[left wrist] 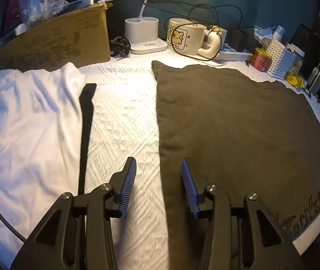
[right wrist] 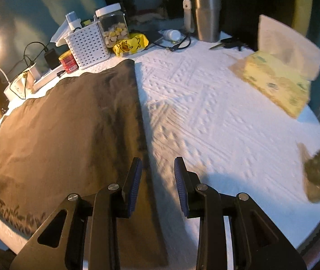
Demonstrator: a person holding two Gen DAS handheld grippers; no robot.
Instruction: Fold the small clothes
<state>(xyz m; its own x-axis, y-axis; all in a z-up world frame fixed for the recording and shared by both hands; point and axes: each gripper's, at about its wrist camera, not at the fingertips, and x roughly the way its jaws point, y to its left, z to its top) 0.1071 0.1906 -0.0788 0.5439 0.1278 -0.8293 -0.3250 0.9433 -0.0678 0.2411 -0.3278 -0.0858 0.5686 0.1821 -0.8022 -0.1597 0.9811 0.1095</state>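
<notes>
My left tongs [left wrist: 158, 168] are spread with nothing between the pads, hanging over the left long edge of the brown garment [left wrist: 238, 130]. My right tongs [right wrist: 157, 168] are also spread and empty, straddling the same garment's right long edge in the right wrist view; the left pad sits over brown cloth, the right pad over bare white cover.

The brown garment lies flat, folded into a long panel, on the white textured cover [left wrist: 124, 117] of the counter. Its long axis runs from the near edge of the counter toward the far edge. The end with the dark printed lettering [left wrist: 306, 211] is at the near edge, and the plain end points at the clutter along the far edge. Both long sides look fairly straight; the far end is a bit wavy.

A white garment [left wrist: 25, 123] lies crumpled at the counter's left side, apart from the brown one, with a black strap [left wrist: 85, 135] running along its right edge.

Far edge, left wrist view: cardboard box [left wrist: 58, 42], white lamp base [left wrist: 144, 33], bear mug [left wrist: 187, 37], red can [left wrist: 261, 59], perforated white basket [left wrist: 279, 60]. Right wrist view: clear jar [right wrist: 114, 25], steel tumbler [right wrist: 206, 13], a yellow tissue box [right wrist: 276, 81] near the right edge, and a blurred brownish lump [right wrist: 317, 175] near the right near corner that I can't identify.
</notes>
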